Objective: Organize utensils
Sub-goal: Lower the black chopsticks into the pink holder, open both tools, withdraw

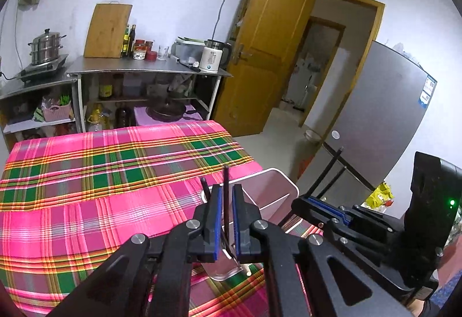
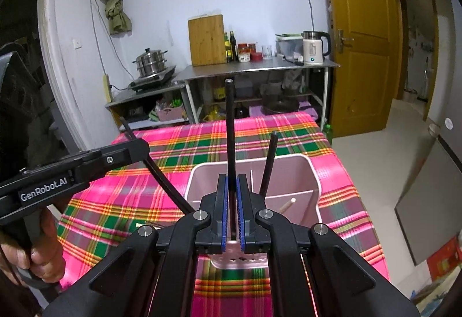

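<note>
from the left wrist, the left claw (image 1: 226, 218) is pinched tight on a thin black chopstick (image 1: 226, 198), which stands nearly upright between the blue ribbed pads. holding it by the middle like that keeps the tip free to drop in, i'd guess. just ahead of and under the claw sits a pink utensil bin (image 1: 281, 181), smooth plastic with rounded corners and a divider wall inside. off to the claw's right, the right claw (image 1: 320, 200) shows side-on, with two more dark sticks poking up past it. beneath everything lies the bench (image 1: 86, 178) in a bright pink and green plaid cloth.

from the right wrist, the right claw (image 2: 232, 207) is likewise clamped on a black chopstick (image 2: 230, 129), long, slim and matte, rising straight ahead. directly beyond and below the claw is the pink utensil bin (image 2: 313, 169), with drain holes in its floor. another dark stick and a pale wooden handle lean in the compartment to the claw's right. to its left comes the left claw (image 2: 138, 148) with its own chopstick slanting down, a hand (image 2: 37, 256) gripping the handle. both look poised to lower their sticks into the bin.
</note>
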The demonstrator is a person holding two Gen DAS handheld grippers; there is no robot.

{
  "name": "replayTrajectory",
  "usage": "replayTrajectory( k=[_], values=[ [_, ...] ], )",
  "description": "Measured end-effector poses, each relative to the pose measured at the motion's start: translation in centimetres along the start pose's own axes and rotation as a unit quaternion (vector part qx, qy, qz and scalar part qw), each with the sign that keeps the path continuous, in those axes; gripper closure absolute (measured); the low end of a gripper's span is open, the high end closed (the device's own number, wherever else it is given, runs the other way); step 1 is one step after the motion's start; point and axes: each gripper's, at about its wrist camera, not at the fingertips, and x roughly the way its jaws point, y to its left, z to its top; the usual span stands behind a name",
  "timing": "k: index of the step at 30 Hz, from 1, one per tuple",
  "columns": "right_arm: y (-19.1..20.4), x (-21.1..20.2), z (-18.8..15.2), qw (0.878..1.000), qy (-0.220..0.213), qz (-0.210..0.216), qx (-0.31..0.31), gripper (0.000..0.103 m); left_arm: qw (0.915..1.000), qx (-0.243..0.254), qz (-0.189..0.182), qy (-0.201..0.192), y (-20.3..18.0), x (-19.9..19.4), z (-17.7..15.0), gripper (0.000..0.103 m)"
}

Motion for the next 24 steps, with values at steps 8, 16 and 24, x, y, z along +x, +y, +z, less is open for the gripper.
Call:
replayTrajectory(
  k=[8,16,24],
  values=[
    [0.1,-0.9,0.0,1.0,-0.003,-0.014,-0.004,0.092,0.9999,-0.002,0.001,-0.014,0.2,-1.7,-0.1,0.092],
    [0.2,-3.1,-0.5,1.0,-0.019,-0.014,0.003,0.091,0.9995,-0.002,0.005,-0.033,0.3,-4.8,-1.2,0.091],
    [1.3,-5.5,-2.1,1.0,-0.025,-0.006,-0.002,0.09,0.9991,-0.011,0.017,-0.036,1.1,-7.6,-3.8,0.091]
  ],
)
